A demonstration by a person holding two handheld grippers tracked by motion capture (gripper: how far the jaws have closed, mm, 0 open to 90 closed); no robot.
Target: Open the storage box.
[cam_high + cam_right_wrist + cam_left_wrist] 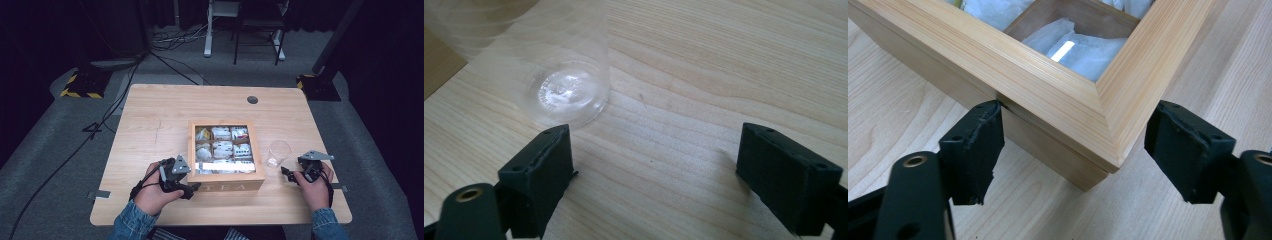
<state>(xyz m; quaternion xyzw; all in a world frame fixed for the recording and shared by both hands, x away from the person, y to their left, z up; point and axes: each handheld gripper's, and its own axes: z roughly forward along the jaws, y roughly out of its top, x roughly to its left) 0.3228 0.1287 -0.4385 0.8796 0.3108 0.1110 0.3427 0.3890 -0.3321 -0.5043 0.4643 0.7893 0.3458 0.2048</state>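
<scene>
Sitting mid-frame on the worktop (150,115), the wooden tea box (226,186) has its lower-left corner between the left tongs (192,189), one pad touching, the other apart: next, squeezing that lid edge. Right tongs (286,172) rest open beside the clear cup (278,153)

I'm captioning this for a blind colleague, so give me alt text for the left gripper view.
A corner of a wooden tea box sits between the two black jaws of the left tongs, one jaw at the box's side, the other apart from it. White tea packets show through the lid window, and the box stands on a pale wooden table.
</scene>
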